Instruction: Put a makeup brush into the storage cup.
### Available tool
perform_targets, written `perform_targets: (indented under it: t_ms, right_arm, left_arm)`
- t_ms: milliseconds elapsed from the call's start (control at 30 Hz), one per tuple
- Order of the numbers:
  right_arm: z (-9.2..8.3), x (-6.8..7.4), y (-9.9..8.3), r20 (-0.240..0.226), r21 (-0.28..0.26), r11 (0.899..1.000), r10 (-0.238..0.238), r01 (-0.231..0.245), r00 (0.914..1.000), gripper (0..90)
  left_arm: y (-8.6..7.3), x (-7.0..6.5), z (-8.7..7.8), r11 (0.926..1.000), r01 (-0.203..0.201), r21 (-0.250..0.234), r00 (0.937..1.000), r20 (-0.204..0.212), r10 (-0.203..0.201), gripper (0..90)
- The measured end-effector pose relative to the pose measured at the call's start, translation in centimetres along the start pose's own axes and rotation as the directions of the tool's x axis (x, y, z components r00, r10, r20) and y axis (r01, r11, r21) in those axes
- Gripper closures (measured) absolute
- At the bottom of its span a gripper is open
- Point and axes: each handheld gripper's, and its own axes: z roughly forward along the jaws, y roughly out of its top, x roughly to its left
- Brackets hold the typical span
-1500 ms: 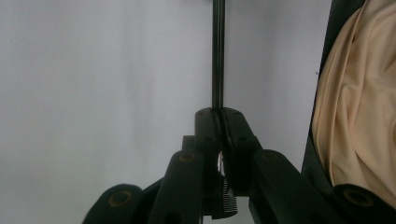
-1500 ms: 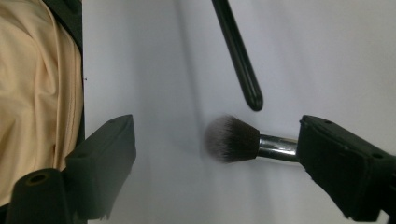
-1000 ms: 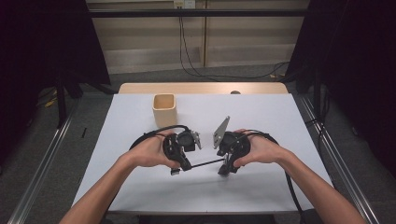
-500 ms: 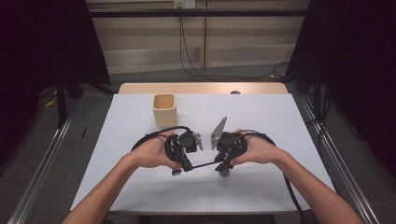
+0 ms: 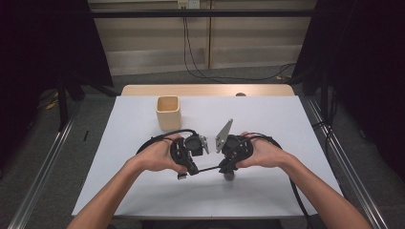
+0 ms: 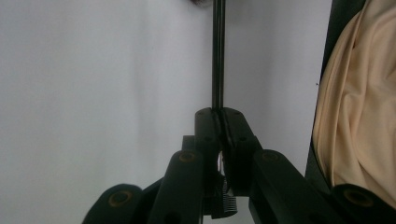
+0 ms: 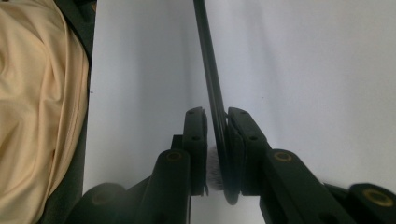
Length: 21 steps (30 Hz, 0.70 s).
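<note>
A thin black stick [image 5: 207,168] spans the gap between my two grippers, just above the white table [image 5: 267,124]. My left gripper [image 5: 191,169] is shut on its left end. In the left gripper view the pads [image 6: 219,114] pinch the stick [image 6: 218,56], which runs straight away from them. My right gripper [image 5: 224,168] holds the other end. Its jaws have just been closing, and in the right gripper view [image 7: 217,114] the stick [image 7: 208,56] lies against one pad with a white fuzzy bit between it and the other.
A tan square cup [image 5: 167,112] stands upright behind the left hand, near the table's back. Cream cloth [image 6: 359,116] [image 7: 37,93] hangs past the table's near edge. Cables trail from both grippers. A wooden strip [image 5: 205,89] borders the table's far edge.
The right gripper's jaws have drawn in around the stick's end. Both hands stay where they were, with the stick still level between them.
</note>
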Motion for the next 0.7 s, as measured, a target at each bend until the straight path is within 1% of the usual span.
perform_targets:
  t_ms: [33,67,100,133,167,200,233,267,300,333,367,433,467,500,533,600,667,700]
  right_arm:
    - [0.02,-0.01,-0.01,0.0,-0.001,1.0,-0.001,0.001,1.0,81.8]
    - [0.02,-0.05,-0.05,-0.001,0.001,1.0,-0.003,0.003,1.0,82.8]
    - [0.03,-0.09,-0.08,-0.005,-0.001,1.0,-0.002,0.002,1.0,82.9]
    - [0.03,-0.11,-0.11,-0.005,-0.004,1.0,0.001,-0.001,1.0,83.3]
    - [0.06,-0.13,-0.13,-0.013,-0.003,1.0,-0.004,0.004,0.9999,83.7]
    - [0.09,-0.1,-0.12,-0.018,0.0,1.0,-0.005,0.005,0.9998,84.0]
    - [0.14,-0.08,-0.11,-0.024,-0.001,1.0,-0.009,0.009,0.9997,84.4]
    - [0.23,-0.07,-0.11,-0.033,0.001,1.0,-0.015,0.015,0.9993,84.9]
    - [0.26,-0.08,-0.11,-0.031,0.004,1.0,-0.023,0.023,0.9992,85.1]
    - [0.27,-0.1,-0.12,-0.036,0.001,1.0,-0.025,0.025,0.9991,85.3]
    - [0.28,-0.15,-0.15,-0.04,-0.004,1.0,-0.023,0.022,0.9989,85.4]
    - [0.22,-0.27,-0.21,-0.042,-0.013,1.0,-0.01,0.01,0.9991,85.4]
    - [0.24,-0.32,-0.24,-0.045,-0.017,1.0,-0.01,0.009,0.9989,85.6]
    - [0.26,-0.32,-0.26,-0.047,-0.016,1.0,-0.01,0.009,0.9988,85.7]
    - [0.28,-0.3,-0.28,-0.049,-0.014,1.0,-0.007,0.006,0.9988,85.8]
    - [0.32,-0.3,-0.34,-0.055,-0.016,1.0,-0.002,0.002,0.9985,85.8]
    - [0.29,-0.28,-0.41,-0.06,-0.017,1.0,-0.003,0.002,0.9982,85.9]
    - [0.27,-0.28,-0.46,-0.065,-0.02,1.0,-0.004,0.003,0.9979,85.9]
  left_arm:
    - [0.02,-0.04,0.03,1.0,-0.001,-0.001,1.0,-0.003,0.001,85.7]
    - [0.03,0.01,-0.01,0.9999,-0.011,0.004,0.9999,-0.001,0.011,85.7]
    - [0.03,-0.02,0.01,0.9999,-0.014,0.003,0.9998,-0.011,0.014,85.7]
    - [0.0,-0.01,0.0,0.9998,-0.022,0.0,0.9997,-0.009,0.022,85.7]
    - [0.0,0.0,-0.05,0.9997,-0.024,0.002,0.9997,0.007,0.024,85.7]
    - [0.02,-0.08,0.01,0.9996,-0.03,0.003,0.9995,0.004,0.03,85.6]
    - [0.02,-0.24,0.09,0.9991,-0.041,0.006,0.999,-0.016,0.041,85.6]
    - [0.04,-0.19,0.01,0.9988,-0.047,0.011,0.9989,-0.004,0.047,85.6]
    - [0.01,-0.14,-0.02,0.9986,-0.052,0.01,0.9986,-0.004,0.052,85.6]
    - [-0.07,-0.08,-0.01,0.9987,-0.051,0.003,0.9986,-0.013,0.051,85.5]
    - [-0.1,0.02,-0.06,0.9987,-0.052,0.0,0.9986,-0.006,0.052,85.4]
    - [-0.22,0.08,-0.05,0.9988,-0.049,-0.009,0.9987,-0.018,0.049,85.1]
    - [-0.23,0.17,-0.11,0.9986,-0.053,-0.007,0.9985,-0.015,0.053,84.7]
    - [-0.26,0.22,-0.1,0.9984,-0.055,-0.014,0.9983,-0.02,0.054,84.3]
    - [-0.3,0.2,-0.08,0.9976,-0.06,-0.033,0.9978,-0.029,0.059,83.7]
    - [-0.29,0.06,-0.01,0.9966,-0.065,-0.05,0.9968,-0.049,0.063,79.1]
    - [-0.29,-0.06,0.15,0.9964,-0.058,-0.061,0.9962,-0.068,0.054,70.4]
    - [-0.32,-0.03,0.19,0.9965,-0.054,-0.063,0.996,-0.074,0.049,68.5]
